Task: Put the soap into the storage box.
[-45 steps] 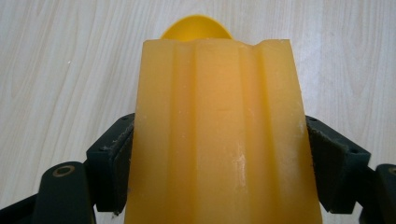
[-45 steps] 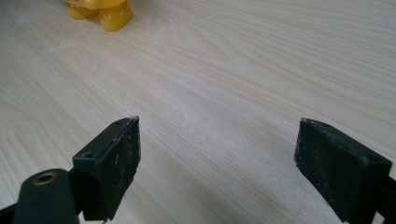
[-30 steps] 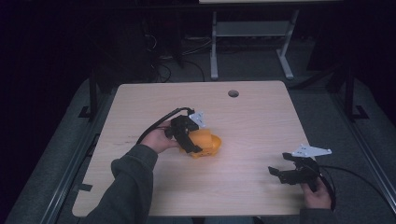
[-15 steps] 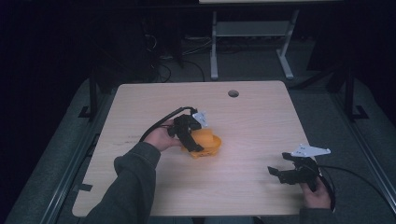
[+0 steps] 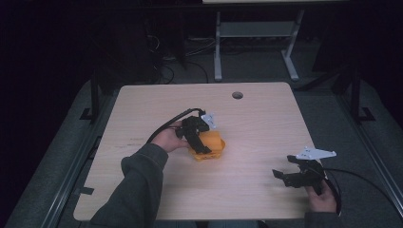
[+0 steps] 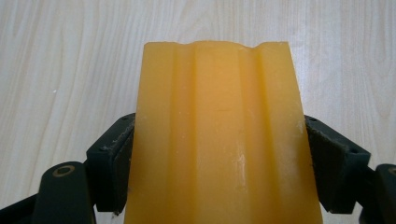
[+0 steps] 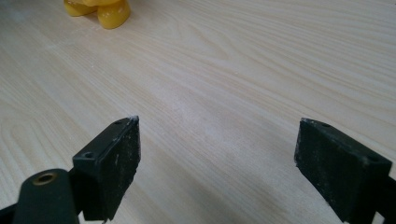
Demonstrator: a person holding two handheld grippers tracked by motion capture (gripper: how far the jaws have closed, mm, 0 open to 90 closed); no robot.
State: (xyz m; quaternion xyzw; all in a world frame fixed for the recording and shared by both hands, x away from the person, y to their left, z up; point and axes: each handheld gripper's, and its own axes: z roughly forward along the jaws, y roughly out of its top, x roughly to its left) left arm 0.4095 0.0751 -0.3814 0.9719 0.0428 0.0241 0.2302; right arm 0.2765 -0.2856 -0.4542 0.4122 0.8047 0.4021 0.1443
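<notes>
An orange ridged block (image 5: 211, 145) lies near the middle of the wooden table (image 5: 247, 118). My left gripper (image 5: 202, 142) is shut on it, and in the left gripper view the orange block (image 6: 219, 140) sits squeezed between both black pads (image 6: 114, 163). My right gripper (image 5: 285, 176) rests open near the table's front right corner, held by a hand. In the right gripper view its gripper (image 7: 217, 163) has bare wood between the wide-apart pads (image 7: 116, 163), and a bit of the orange block (image 7: 100, 9) shows at the top left.
A round cable hole (image 5: 237, 95) sits near the table's far edge. Black cables (image 5: 166, 126) trail from each gripper. A grey metal stand (image 5: 256, 38) is on the dark floor behind the table.
The left gripper and the orange block have shifted slightly, the hand turning a little. The right gripper has stayed where it was.
</notes>
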